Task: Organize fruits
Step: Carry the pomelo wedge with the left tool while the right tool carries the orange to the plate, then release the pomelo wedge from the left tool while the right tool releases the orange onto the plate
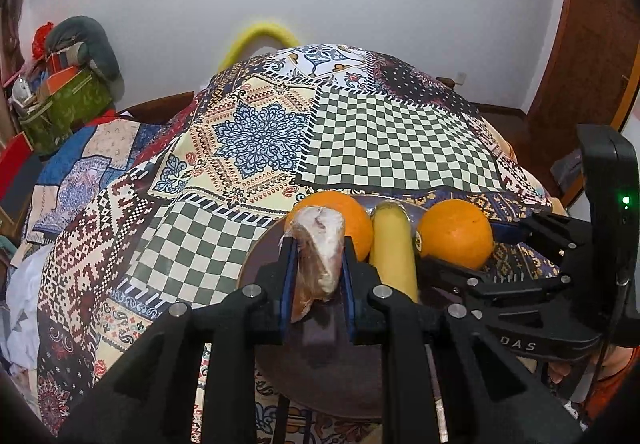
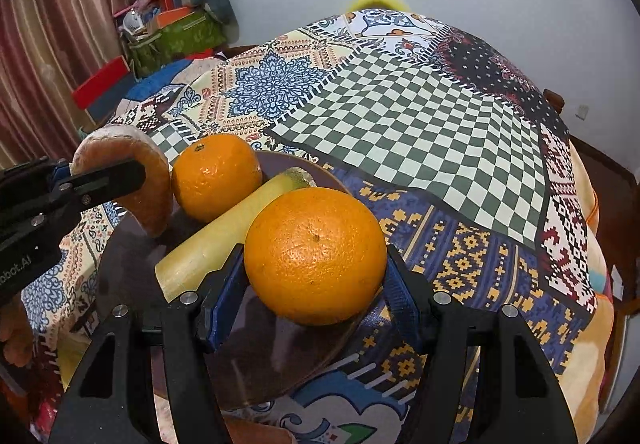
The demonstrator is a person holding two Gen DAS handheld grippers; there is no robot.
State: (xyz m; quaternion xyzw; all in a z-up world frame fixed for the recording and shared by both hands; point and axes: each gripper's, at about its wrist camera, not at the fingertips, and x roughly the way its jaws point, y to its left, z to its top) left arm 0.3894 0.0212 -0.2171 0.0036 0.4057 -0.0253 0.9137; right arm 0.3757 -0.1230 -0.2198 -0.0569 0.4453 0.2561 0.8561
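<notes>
Plastic-wrapped and pale pink, the fruit wedge [image 1: 318,256] sits pinched between the blue pads of our left gripper [image 1: 316,256], which reaches in level over the near-left rim of the dark plate [image 1: 256,264]. On that plate we count one orange [image 2: 216,176] and one yellow banana [image 2: 224,232] lying side by side. Further right our right gripper [image 2: 316,264] comes in low over the plate's right edge, its fingers clamped on the second orange [image 2: 316,256], which touches the banana.

Even indoor light — sharp, fisheye-warped, dark corners.
</notes>
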